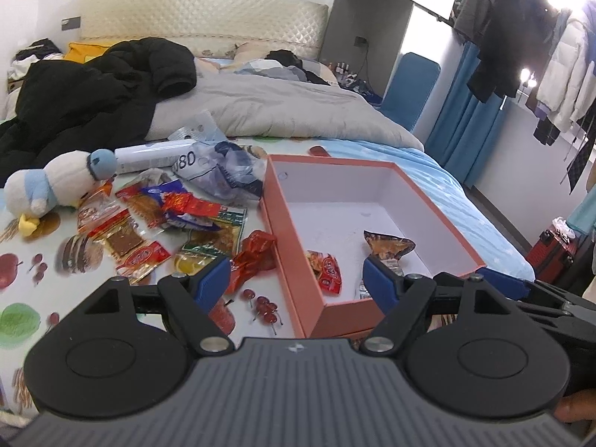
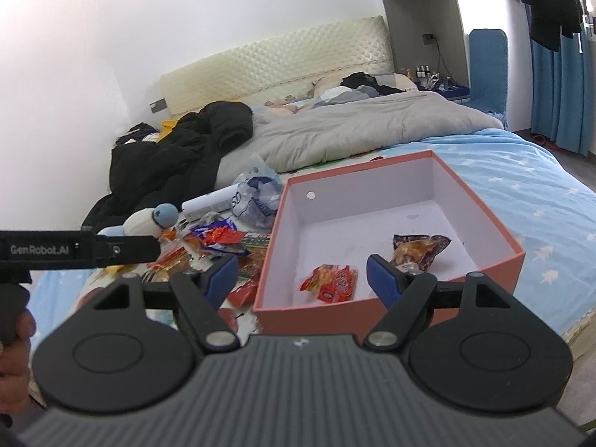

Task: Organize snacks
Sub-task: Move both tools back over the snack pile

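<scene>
An open, salmon-pink cardboard box with a white lining (image 1: 294,246) is seen resting on a bed, beside a heap of loose snack packets in red, orange and green wrappers (image 1: 156,223) spread over a fruit-printed cloth (image 1: 22,272). Two packets are already lying on the box floor: a small red wrapped snack (image 1: 326,270) near the front wall and a dark brown wrapped snack (image 1: 387,247) just to its right, the two kept apart. The left gripper (image 1: 296,283) is held above the front edge of the box with its blue-padded fingers (image 1: 212,279) spread wide, and nothing is pinched between them. The right gripper (image 2: 301,279) is likewise held over the near wall of the box, its jaws spread and empty; the same red packet (image 2: 331,279) and brown packet (image 2: 417,247) are viewed between and beyond its fingers. A white and light-blue plush duck (image 1: 52,186) is placed at the far left of the snack heap, with a white cylindrical can (image 1: 152,156) and a crumpled clear plastic bag (image 1: 223,171) behind the pile. A black padded jacket (image 1: 93,85) and a grey quilt (image 1: 268,108) are spread further back on the bed.
</scene>
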A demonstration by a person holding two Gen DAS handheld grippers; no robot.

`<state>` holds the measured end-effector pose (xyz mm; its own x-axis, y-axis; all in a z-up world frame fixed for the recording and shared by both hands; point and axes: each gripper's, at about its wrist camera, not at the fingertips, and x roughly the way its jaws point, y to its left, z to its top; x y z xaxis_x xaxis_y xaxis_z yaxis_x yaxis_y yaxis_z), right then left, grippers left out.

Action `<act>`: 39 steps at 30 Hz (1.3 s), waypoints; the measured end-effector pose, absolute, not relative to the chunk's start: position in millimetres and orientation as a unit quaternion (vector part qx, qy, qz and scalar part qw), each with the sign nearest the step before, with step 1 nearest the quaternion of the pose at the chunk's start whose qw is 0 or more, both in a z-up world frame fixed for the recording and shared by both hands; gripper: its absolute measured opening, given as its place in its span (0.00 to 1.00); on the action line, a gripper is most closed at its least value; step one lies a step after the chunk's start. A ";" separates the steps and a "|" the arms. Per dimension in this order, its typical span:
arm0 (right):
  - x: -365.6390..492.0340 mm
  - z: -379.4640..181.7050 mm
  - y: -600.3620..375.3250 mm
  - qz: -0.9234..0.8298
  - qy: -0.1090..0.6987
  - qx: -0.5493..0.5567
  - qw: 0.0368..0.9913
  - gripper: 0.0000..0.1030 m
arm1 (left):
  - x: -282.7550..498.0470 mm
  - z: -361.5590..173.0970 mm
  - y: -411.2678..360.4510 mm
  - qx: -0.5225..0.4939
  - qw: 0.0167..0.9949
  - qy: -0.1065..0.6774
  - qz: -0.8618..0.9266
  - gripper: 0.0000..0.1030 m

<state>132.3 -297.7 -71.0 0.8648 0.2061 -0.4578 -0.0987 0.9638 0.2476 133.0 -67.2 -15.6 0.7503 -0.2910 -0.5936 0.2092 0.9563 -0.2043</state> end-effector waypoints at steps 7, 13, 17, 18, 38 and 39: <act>123.3 -74.6 -275.8 0.092 0.243 0.100 0.961 0.75 | 124.2 -21.2 -46.8 -0.068 0.934 0.330 -0.123 0.79; 126.9 -80.2 -258.6 0.110 0.247 0.094 0.958 0.75 | 123.7 -29.3 -28.2 -0.084 0.933 0.333 -0.105 0.79; 128.3 -82.8 -250.6 0.112 0.248 0.097 0.958 0.75 | 126.4 -36.7 -19.8 -0.088 0.932 0.337 -0.098 0.79; 127.3 -84.2 -249.3 0.111 0.248 0.097 0.958 0.75 | 126.8 -39.4 -17.5 -0.091 0.931 0.339 -0.097 0.79; 119.4 -120.7 -186.3 0.148 0.291 0.061 0.943 0.75 | 119.8 -117.9 43.6 -0.150 0.913 0.378 -0.032 0.79; 122.3 -122.6 -182.9 0.153 0.292 0.058 0.942 0.75 | 123.4 -122.4 47.7 -0.153 0.913 0.378 -0.028 0.79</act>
<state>122.3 -182.9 -122.6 0.7823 0.3217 -0.5333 -0.2536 0.9466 0.1991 123.4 47.7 -122.4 0.7125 -0.1664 -0.6816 -0.0647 0.9518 -0.3000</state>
